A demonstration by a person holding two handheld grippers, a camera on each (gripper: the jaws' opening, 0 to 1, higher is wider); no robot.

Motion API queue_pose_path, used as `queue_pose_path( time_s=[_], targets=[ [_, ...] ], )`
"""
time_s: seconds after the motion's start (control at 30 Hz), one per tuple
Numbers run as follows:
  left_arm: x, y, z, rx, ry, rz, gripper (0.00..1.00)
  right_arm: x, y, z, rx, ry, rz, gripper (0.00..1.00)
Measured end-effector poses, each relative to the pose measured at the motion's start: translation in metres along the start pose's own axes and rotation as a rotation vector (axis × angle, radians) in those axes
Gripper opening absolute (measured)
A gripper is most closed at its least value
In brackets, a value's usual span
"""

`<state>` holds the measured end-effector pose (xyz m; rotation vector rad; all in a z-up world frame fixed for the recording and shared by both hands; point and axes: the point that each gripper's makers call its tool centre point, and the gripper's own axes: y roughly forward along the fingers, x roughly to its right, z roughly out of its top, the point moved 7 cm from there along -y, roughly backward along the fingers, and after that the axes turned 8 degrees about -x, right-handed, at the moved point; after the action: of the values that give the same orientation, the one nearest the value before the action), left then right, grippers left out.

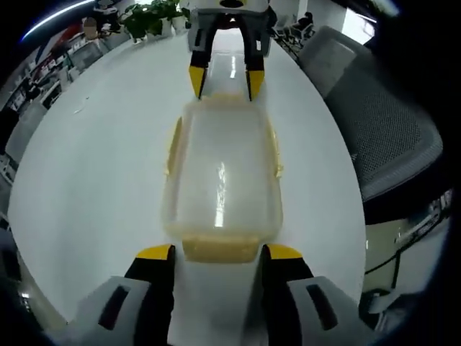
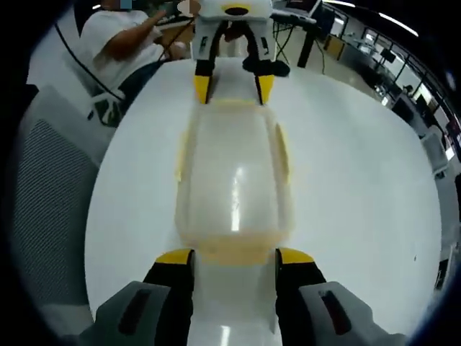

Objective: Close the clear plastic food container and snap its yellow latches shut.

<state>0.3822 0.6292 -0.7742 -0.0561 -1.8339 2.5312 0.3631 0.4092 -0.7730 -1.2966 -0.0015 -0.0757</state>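
Observation:
The clear plastic container [image 1: 220,173] lies lengthwise on the white table [image 1: 94,166] with its lid on. Pale yellow latches [image 1: 276,155] run along its sides and ends. My left gripper [image 1: 220,254] is open, its yellow-tipped jaws flanking the near end latch [image 1: 220,249]. At the far end, my right gripper [image 1: 225,81] faces me, open, with its tips at that end's corners. In the right gripper view the container [image 2: 234,173] looks the same: my right gripper [image 2: 235,258] straddles the near end latch [image 2: 234,252], and the left gripper [image 2: 234,88] is open opposite.
A grey mesh office chair [image 1: 382,137] stands beside the table edge and also shows as the chair [image 2: 43,194]. Potted plants [image 1: 151,18] sit past the table's far end. A person in a white shirt [image 2: 122,36] sits by the table.

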Motion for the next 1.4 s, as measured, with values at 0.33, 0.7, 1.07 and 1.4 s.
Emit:
queue_pose_path(
  time_s=[0.33,0.7,1.07,1.4],
  targets=[
    [-0.001,0.001,0.004,-0.015,0.027,-0.01,0.4,0.002,0.003,0.002,-0.046,0.03,0.026,0.4],
    [0.0,0.003,0.008,-0.046,0.036,-0.02,0.4,0.0,0.004,0.005,-0.1,0.025,0.029,0.4],
    [0.0,0.002,0.009,-0.054,0.045,-0.019,0.39,-0.001,0.003,0.004,-0.112,0.026,0.025,0.4],
    [0.003,-0.003,0.012,-0.041,0.021,-0.051,0.39,-0.002,-0.005,0.003,-0.102,0.015,0.032,0.4]
  ],
)
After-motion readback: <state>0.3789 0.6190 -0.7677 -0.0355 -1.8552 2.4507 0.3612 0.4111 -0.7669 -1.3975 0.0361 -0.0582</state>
